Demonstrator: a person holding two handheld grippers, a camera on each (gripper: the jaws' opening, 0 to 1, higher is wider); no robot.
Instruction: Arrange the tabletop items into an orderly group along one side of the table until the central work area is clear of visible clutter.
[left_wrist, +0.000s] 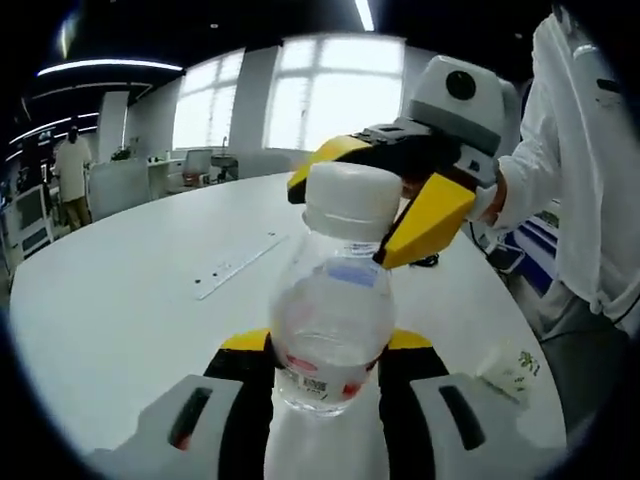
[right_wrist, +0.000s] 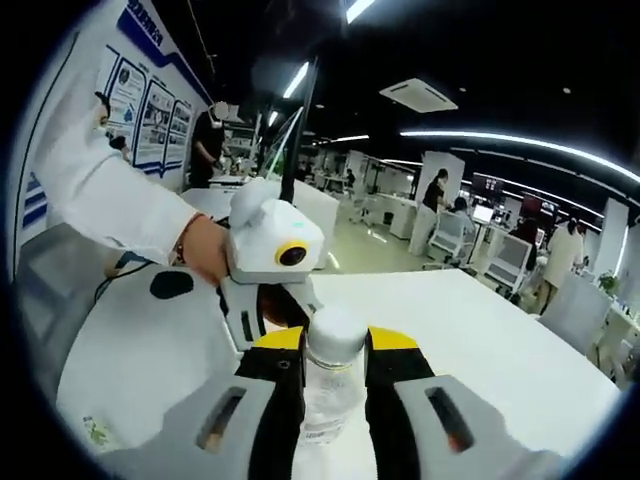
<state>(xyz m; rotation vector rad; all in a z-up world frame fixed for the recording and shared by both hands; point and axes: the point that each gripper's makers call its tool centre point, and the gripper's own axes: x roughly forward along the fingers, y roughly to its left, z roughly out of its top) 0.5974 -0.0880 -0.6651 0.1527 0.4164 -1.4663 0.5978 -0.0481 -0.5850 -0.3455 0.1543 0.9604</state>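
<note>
A clear plastic bottle (left_wrist: 325, 330) with a white cap (left_wrist: 350, 200) and a red-and-white label is held above the white table (left_wrist: 120, 310). My left gripper (left_wrist: 327, 342) is shut on the bottle's body, with a yellow-tipped jaw on each side. My right gripper (left_wrist: 342, 225) comes in from the right and its yellow jaws clamp the cap. In the right gripper view the cap (right_wrist: 335, 335) sits between the jaws of my right gripper (right_wrist: 337, 342). Beyond it, the left gripper (right_wrist: 290, 320) is held by a hand (right_wrist: 205, 250).
A long pale strip (left_wrist: 237, 265) lies mid-table. A small packet (left_wrist: 512, 372) lies near the table's edge, and a black object (right_wrist: 170, 283) rests on the table. A person in a white coat (left_wrist: 585, 170) stands at the table edge. Desks, chairs and people fill the room behind.
</note>
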